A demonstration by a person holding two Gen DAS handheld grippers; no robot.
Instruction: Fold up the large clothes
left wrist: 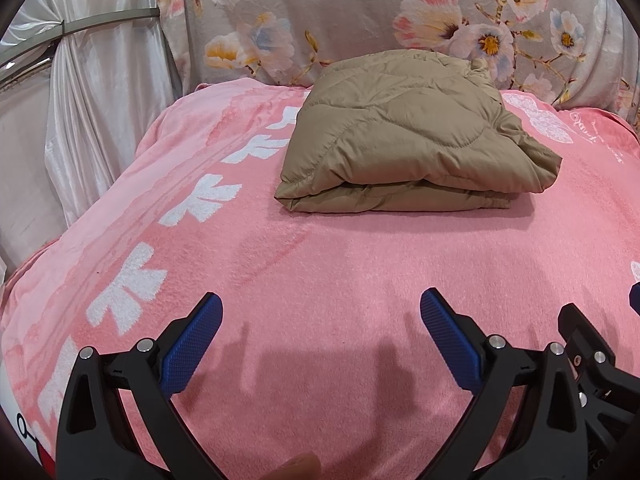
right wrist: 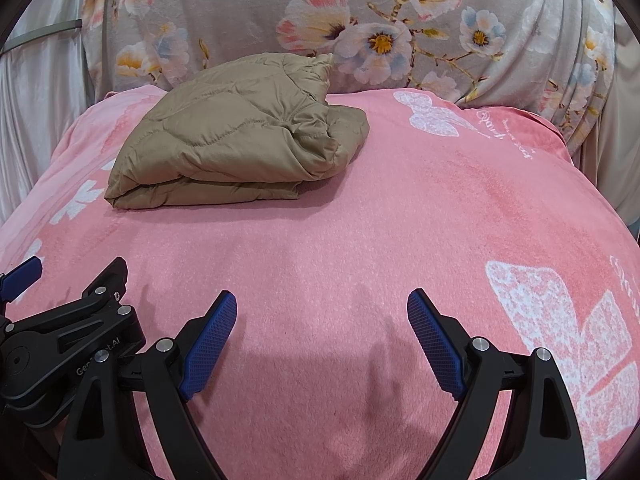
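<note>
The quilted tan jacket (left wrist: pixel 416 136) lies folded into a compact, stacked bundle on the far part of the pink blanket (left wrist: pixel 320 272), toward the left of the bed as the right wrist view shows it, just in front of the floral cloth (left wrist: pixel 360 12) draped behind. Layered edges face the near side; the far right corner is bunched and stands higher than the rest.

Both tools are well apart from the bundle, over bare blanket on the near side. The left gripper (left wrist: pixel 320 312) has its fingers (left wrist: pixel 448 340) spread wide and holds nothing. The right gripper (right wrist: pixel 322 312) is likewise spread and empty. The two tools sit just beside each other; part of each shows at the edge of the other's view.

Judged state: the fold appears complete or nearly so.

Risks from here:
- The padded fill is springy. The upper layer may lift or slide, caused by trapped air and slick shell fabric
- The bunched far right corner may unroll, since it is not pressed flat
- Any further pinch on the near edge could catch only the top layer and pull the stack open
- Fingers lowered too deep could snag the soft blanket along with the jacket and drag it
- The tools are close enough to collide if both move inward
</note>
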